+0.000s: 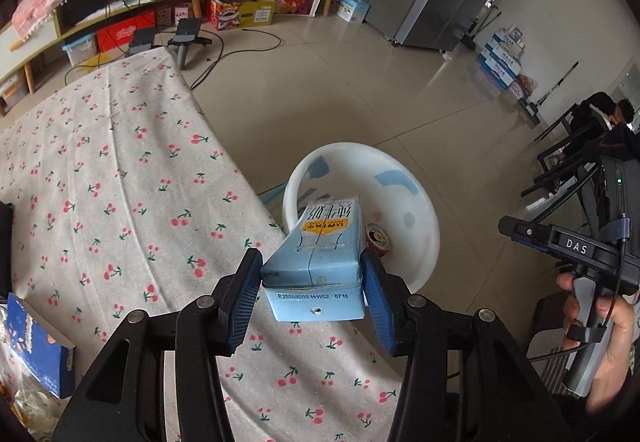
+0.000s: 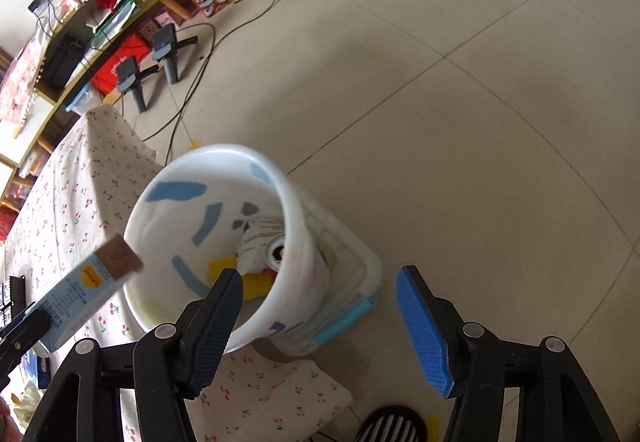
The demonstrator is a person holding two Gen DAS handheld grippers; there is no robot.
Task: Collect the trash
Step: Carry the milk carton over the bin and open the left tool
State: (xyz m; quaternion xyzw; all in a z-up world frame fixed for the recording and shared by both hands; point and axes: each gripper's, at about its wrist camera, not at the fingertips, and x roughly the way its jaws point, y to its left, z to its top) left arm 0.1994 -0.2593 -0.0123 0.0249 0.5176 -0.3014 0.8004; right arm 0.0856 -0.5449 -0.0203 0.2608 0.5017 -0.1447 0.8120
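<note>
Carton [image 1: 316, 262], pale blue, is pinched at its base between the blue pads of the left gripper [image 1: 312, 298], its far end held out over the rim of the white bin [image 1: 424, 210]. A can [image 1: 377, 238] is seen inside the bin. The right gripper [image 2: 320, 326] is spread wide and empty, its fingers [image 2: 422, 326] above the bin and floor.

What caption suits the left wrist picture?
Left gripper carries a blue milk carton toward the white bin beside the cherry-print table.
</note>
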